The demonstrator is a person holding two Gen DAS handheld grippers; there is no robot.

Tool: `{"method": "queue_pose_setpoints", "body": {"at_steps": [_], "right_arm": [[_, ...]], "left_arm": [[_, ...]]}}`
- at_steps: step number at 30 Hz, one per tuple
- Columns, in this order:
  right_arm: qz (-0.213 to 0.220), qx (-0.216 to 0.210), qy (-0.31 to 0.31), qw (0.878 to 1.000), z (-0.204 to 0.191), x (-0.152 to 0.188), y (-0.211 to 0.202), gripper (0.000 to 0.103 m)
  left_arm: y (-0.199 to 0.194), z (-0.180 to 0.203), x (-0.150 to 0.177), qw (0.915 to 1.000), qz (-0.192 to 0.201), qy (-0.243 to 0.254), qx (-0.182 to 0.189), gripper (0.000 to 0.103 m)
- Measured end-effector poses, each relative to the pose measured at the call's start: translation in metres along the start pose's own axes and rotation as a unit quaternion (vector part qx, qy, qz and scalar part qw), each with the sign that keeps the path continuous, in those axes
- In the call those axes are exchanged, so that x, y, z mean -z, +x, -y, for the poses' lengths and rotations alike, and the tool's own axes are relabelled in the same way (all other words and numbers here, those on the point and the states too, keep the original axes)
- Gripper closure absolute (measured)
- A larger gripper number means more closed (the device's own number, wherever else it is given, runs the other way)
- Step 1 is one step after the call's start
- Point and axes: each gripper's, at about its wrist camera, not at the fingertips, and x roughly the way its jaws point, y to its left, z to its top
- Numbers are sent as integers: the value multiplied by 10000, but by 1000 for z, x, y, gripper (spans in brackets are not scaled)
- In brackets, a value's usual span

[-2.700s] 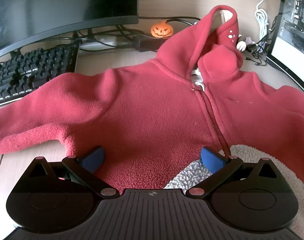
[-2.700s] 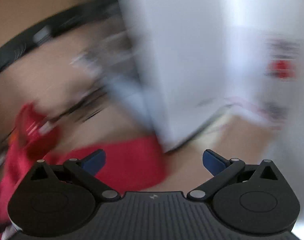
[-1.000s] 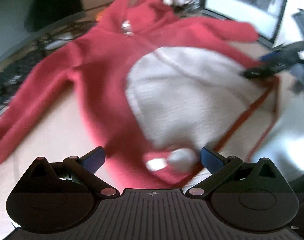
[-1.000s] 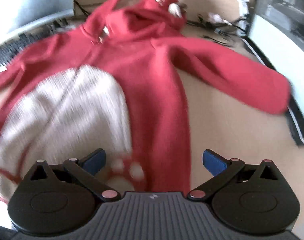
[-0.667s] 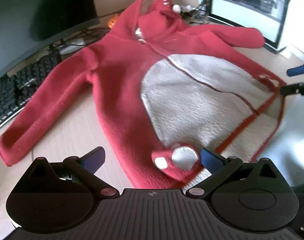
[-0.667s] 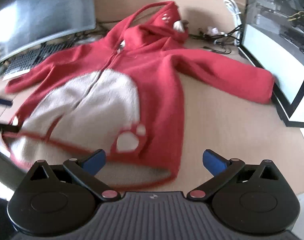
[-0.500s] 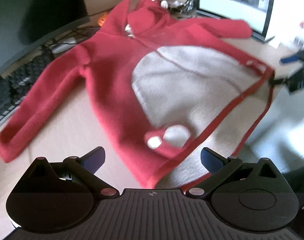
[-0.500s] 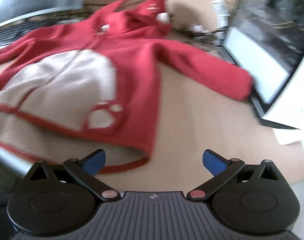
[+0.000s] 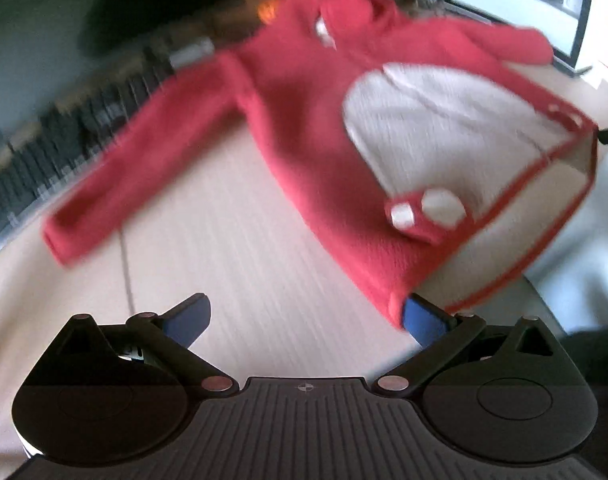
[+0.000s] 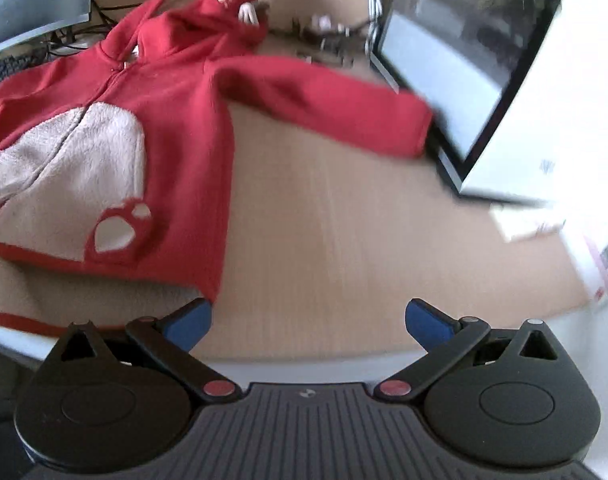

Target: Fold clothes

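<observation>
**Hoodie spread flat, both grippers empty**

While both cameras looked across the desk (image 10: 323, 208), the red hoodie (image 10: 176, 120) lay flat on it, front up, sleeves stretched out to either side and its hem at the near desk edge. The left gripper (image 9: 305, 318) was spread wide over bare wood, pinching nothing, with the hem corner just beside its right finger. The right gripper (image 10: 307, 320) was likewise spread and empty, near the other hem corner. One cuff lay near a keyboard (image 9: 64, 128), probably not touching; blur hid the gap. The other cuff reached a monitor (image 10: 463, 72). Bare desk lay between each sleeve and the body. No writing was legible.
</observation>
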Motion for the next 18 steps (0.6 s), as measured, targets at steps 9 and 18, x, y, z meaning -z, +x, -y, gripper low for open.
{"method": "queue_pose_setpoints", "body": {"at_steps": [9, 18], "right_arm": [[619, -1464, 633, 9853, 36, -58, -7, 0], [839, -2005, 429, 9752, 5, -170, 80, 0]], "left_arm": [[-22, -20, -50, 9814, 768, -879, 1524, 0], [63, 18, -142, 9774, 658, -1700, 1068, 0]]}}
